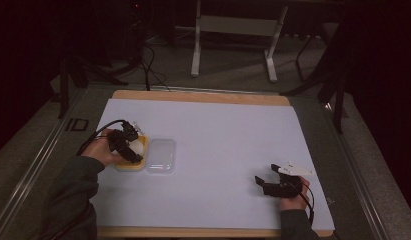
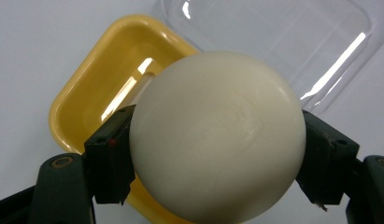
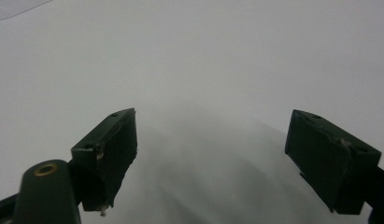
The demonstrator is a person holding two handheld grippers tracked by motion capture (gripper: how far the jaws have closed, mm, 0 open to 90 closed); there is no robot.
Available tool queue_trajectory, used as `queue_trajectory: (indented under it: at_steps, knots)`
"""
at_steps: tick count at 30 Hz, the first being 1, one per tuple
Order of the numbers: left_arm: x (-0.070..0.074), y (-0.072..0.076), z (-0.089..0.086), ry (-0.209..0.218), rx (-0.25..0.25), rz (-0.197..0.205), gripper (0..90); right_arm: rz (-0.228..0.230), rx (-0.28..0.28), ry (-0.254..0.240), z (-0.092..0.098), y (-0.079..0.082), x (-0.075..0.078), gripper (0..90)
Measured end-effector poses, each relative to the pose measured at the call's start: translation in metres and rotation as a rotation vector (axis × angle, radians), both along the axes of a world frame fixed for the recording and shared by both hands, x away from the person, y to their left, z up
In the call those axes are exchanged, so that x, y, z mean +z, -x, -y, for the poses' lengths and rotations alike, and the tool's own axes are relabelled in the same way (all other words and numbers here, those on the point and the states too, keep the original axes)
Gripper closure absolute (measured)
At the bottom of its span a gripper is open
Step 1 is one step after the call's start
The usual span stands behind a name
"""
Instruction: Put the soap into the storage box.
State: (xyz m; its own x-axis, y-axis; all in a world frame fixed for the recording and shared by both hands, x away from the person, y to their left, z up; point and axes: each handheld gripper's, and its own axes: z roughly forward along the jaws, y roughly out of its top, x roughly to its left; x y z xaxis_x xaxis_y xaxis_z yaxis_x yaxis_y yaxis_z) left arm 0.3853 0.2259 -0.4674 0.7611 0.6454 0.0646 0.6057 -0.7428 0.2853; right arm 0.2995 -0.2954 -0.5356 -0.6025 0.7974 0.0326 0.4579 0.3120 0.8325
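A cream-white oval soap bar (image 2: 217,135) is clamped between the jaws of my left gripper (image 2: 216,161), held just above a yellow soap dish (image 2: 94,100). In the high view the left gripper (image 1: 129,145) and the soap bar (image 1: 138,146) sit over the yellow dish (image 1: 131,165) at the table's left. A clear plastic lid (image 1: 161,156) lies right beside the dish, and it shows in the left gripper view as the clear lid (image 2: 292,37). My right gripper (image 1: 268,182) rests low at the front right, open with nothing between its jaws (image 3: 210,158).
The white table cover (image 1: 218,140) lies on a wooden board (image 1: 203,96). Beyond the far edge stand a white table frame (image 1: 233,30) and cables on the floor (image 1: 148,65). A dark chair base (image 1: 323,75) stands at the back right.
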Motion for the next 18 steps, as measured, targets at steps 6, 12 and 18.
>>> queue_trajectory:
  at_steps: [6, 12, 18]
  knots:
    - [-0.0035, -0.0025, -0.0021, 0.007, 0.005, -0.008, 24.9, 0.001, 0.0, 0.0, -0.0001, 0.0001, 0.0, 16.9]
    - [-0.0055, -0.0042, -0.0032, 0.013, 0.002, -0.012, 24.9, 0.001, -0.001, 0.0, -0.0001, 0.0001, 0.0, 16.9]
    - [-0.0063, -0.0051, -0.004, 0.018, 0.014, -0.014, 24.9, 0.001, 0.0, 0.001, -0.0001, 0.0001, 0.0, 17.0]
